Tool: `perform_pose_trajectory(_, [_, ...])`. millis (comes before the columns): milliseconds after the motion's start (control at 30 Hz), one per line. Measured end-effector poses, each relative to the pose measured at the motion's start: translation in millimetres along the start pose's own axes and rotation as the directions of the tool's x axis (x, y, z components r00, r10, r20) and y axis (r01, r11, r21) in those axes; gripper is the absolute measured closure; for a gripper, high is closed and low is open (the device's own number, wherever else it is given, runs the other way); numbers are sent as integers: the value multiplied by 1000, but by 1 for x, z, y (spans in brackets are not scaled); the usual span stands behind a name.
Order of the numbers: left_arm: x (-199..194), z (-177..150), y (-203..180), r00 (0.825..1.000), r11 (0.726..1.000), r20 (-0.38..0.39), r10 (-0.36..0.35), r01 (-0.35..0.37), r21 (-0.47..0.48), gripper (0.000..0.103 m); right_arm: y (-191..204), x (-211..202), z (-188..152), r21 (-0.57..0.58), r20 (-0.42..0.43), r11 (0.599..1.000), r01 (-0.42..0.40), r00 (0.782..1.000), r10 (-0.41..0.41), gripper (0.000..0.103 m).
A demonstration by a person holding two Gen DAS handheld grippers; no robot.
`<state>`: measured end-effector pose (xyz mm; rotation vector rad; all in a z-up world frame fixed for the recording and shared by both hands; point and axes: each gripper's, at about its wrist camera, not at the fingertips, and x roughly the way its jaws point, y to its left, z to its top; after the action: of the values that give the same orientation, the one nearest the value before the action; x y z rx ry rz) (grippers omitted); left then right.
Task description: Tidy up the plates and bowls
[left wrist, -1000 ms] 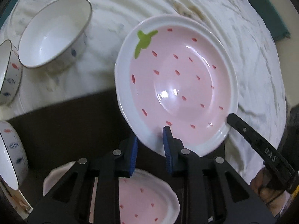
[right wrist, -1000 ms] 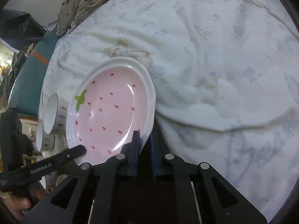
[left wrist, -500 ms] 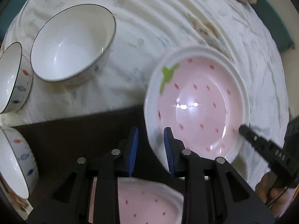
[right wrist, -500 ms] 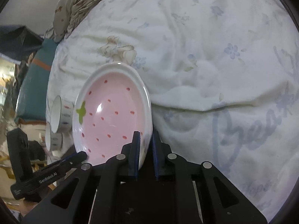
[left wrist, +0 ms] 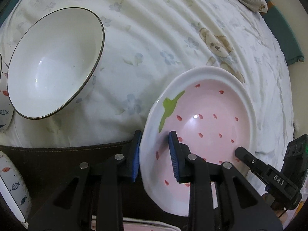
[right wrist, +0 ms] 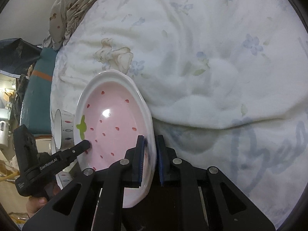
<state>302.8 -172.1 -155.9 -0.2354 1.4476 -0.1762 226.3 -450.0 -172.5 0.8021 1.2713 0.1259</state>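
Note:
A pink strawberry plate (left wrist: 211, 119) with a white rim hangs tilted over the edge of the bed. My left gripper (left wrist: 155, 157) has its blue pads on either side of the near rim, outer pad flush with the edge, inner pad on the pink wall. In the right wrist view the same plate (right wrist: 111, 127) stands almost edge-on, and my right gripper (right wrist: 150, 157) is shut on its opposite rim. A second pink plate (left wrist: 146, 226) lies below, mostly hidden by my left gripper.
A big white bowl (left wrist: 53, 63) with a dark rim rests tilted on the floral sheet (left wrist: 154, 38). Fish-patterned bowls (left wrist: 11, 182) stand at the left on a dark brown surface (left wrist: 57, 163). A person's hand (right wrist: 36, 206) holds the left gripper.
In the left wrist view the plate has shifted right and down and tipped more edge-on, while the white bowl has grown nearer. In the right wrist view the plate now stands steeper between the pads.

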Motion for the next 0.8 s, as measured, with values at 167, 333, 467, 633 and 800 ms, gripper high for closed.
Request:
perform_pose_trajectory(167, [-1,-1,-3,1000,1000,4,5,-6,2,80,4,4,1,-12,6,1000,20,1000,-20,85])
perform_pose_trajectory(333, [-12,1,-13,998,999,42,41,-42,17,81,15,0,0,-78,38,996,49,998,-46,81])
perform_pose_trajectory(467, [-30,-2,-17,997,999,72,28,-31,40,82,24,-13,-1,-111,66,994,25,998,-18,82])
perform_pose_trajectory(633, [-49,-7,-24,995,998,95,21,-27,54,82,29,-18,-5,-131,66,990,45,997,-36,82])
perform_pose_trajectory(800, [-67,-18,-25,993,997,115,34,-42,69,82,36,-30,-11,-147,76,988,43,997,-32,81])
